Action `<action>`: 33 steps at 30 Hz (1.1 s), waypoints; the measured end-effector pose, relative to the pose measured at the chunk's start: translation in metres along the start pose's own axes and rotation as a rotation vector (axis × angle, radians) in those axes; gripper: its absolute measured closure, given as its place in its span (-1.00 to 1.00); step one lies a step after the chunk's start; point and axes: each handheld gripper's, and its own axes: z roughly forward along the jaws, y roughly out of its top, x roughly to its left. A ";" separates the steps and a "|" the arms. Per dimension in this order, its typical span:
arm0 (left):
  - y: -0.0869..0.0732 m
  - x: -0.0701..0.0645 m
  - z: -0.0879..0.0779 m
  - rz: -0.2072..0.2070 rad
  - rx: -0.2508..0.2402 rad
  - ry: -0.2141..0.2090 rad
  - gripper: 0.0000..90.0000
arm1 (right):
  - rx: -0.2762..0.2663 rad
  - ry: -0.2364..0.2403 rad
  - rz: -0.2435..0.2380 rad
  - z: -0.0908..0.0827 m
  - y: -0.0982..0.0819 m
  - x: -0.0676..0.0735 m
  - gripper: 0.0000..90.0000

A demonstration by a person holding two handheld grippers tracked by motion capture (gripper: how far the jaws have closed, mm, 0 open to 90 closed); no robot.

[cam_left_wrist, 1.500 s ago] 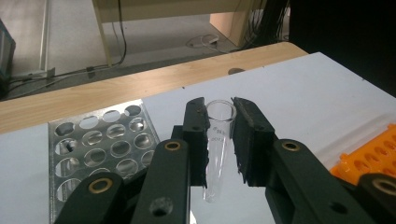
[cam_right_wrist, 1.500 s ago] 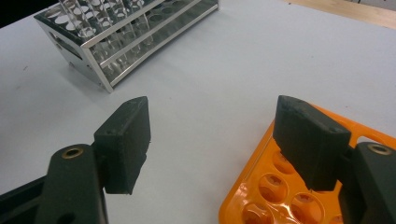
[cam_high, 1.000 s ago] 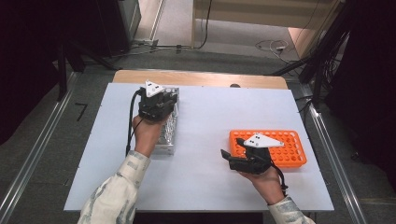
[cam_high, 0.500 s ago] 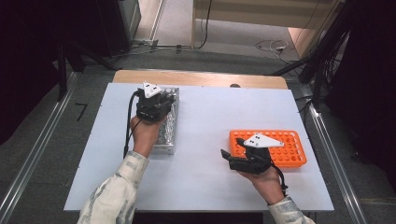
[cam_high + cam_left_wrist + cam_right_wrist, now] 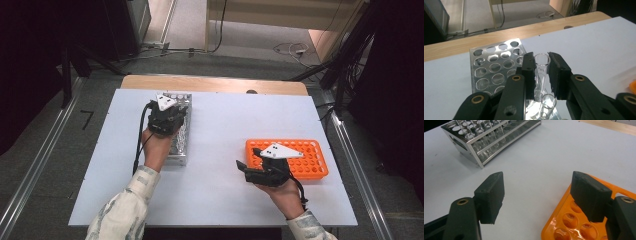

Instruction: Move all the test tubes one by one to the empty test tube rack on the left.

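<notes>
A white table (image 5: 220, 150) stands on grey floor (image 5: 45, 150). My left gripper (image 5: 541, 72), grasping a glass tube (image 5: 541, 65), has edged farther along the metal rack (image 5: 181, 134); my right gripper (image 5: 537, 195) gapes unmoved

Metal rack (image 5: 179, 131) left, orange rack (image 5: 306, 157) right (well apart).

No legible txt, faint print on test tube (image 5: 541, 65) too blurred to read
</notes>
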 end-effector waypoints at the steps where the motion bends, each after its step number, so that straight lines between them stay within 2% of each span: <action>1: -0.001 0.000 0.001 -0.002 0.001 0.000 0.67 | 0.001 -0.001 0.000 0.000 0.000 0.000 -0.42; 14: -0.011 -0.001 0.008 0.001 0.046 -0.010 0.66 | 0.006 -0.002 0.001 0.001 -0.001 0.001 -0.42; 25: -0.010 -0.001 0.006 -0.011 0.046 -0.023 0.62 | 0.007 -0.002 0.001 0.002 -0.001 0.001 -0.42; 33: -0.008 0.000 0.003 -0.045 0.027 -0.041 0.50 | 0.008 -0.001 0.003 0.001 -0.001 0.001 -0.42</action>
